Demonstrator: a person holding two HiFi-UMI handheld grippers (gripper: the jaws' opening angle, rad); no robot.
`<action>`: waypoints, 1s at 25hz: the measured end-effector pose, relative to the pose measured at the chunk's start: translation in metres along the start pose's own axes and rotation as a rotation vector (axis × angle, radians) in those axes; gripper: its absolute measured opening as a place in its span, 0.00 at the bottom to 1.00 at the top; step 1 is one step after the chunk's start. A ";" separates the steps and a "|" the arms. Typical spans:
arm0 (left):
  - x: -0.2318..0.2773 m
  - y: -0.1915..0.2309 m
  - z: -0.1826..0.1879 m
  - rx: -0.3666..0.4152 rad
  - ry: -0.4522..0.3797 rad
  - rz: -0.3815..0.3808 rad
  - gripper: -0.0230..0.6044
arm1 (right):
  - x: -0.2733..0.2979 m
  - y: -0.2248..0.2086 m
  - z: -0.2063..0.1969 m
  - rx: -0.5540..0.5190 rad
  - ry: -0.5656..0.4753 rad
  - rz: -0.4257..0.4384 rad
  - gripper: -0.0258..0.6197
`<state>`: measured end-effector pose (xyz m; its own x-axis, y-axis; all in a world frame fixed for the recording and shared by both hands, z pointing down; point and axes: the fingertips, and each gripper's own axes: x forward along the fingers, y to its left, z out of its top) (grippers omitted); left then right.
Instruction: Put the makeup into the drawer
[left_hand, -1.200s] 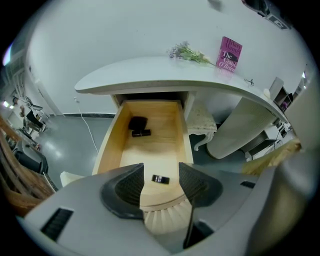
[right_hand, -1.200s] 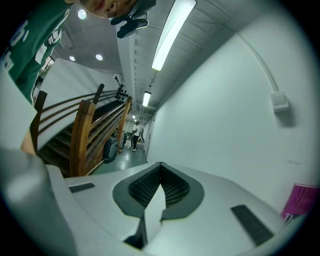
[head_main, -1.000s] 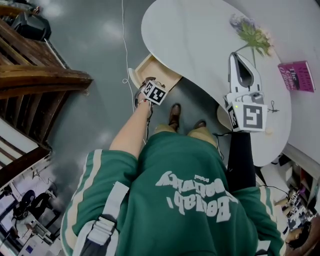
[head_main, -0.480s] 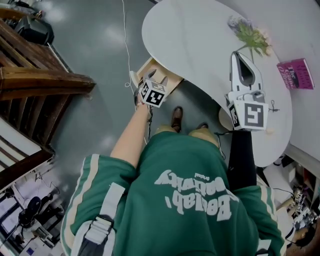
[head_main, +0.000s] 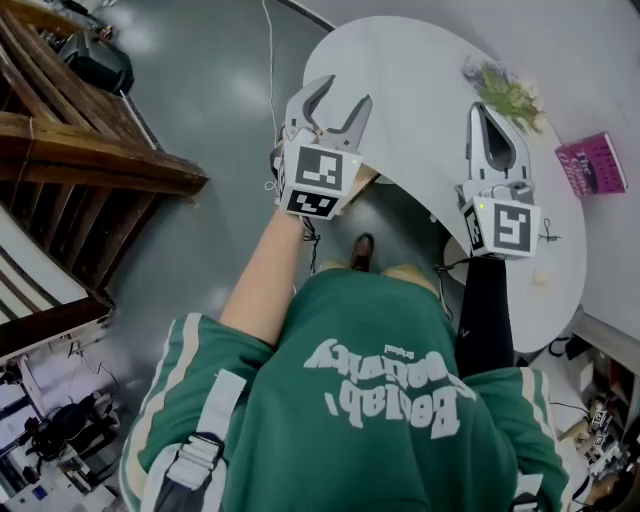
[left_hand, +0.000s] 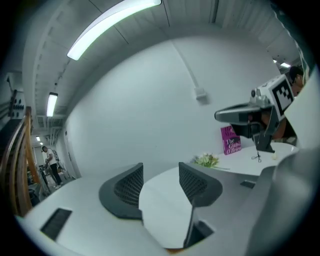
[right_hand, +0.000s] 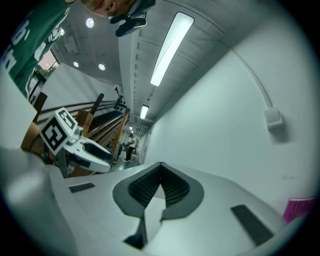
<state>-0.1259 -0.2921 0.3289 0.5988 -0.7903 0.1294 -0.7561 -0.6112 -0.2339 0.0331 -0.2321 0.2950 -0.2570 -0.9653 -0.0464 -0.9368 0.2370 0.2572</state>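
My left gripper is held up at the white table's near-left edge, jaws open and empty. In the left gripper view its pads stand wide apart with only tabletop between them. The wooden drawer under the table shows as a tan sliver behind that gripper. My right gripper hovers over the table's right part, its tips together and nothing between them; the right gripper view shows the same. A small dark item and a pale bit lie on the table near it. I cannot tell which is makeup.
A sprig of flowers and a pink book lie at the table's far right. Dark wooden stairs fill the left side. A thin cable runs over the grey floor. The person's shoe is below the table edge.
My left gripper rose from down by the open drawer to table height and tipped from pointing down to level, staying open. The right gripper lifted slightly.
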 end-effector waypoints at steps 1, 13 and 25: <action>-0.003 0.000 0.018 0.000 -0.031 0.004 0.42 | -0.001 -0.007 0.004 -0.006 -0.011 -0.014 0.05; 0.010 -0.100 0.093 0.014 -0.144 -0.157 0.42 | -0.086 -0.091 0.012 -0.002 -0.015 -0.186 0.05; 0.055 -0.326 0.141 0.013 -0.197 -0.500 0.42 | -0.280 -0.229 -0.014 -0.022 0.074 -0.500 0.05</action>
<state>0.1910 -0.1306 0.2760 0.9240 -0.3797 0.0454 -0.3638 -0.9093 -0.2019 0.3226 -0.0177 0.2626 0.2402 -0.9655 -0.1010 -0.9354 -0.2580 0.2418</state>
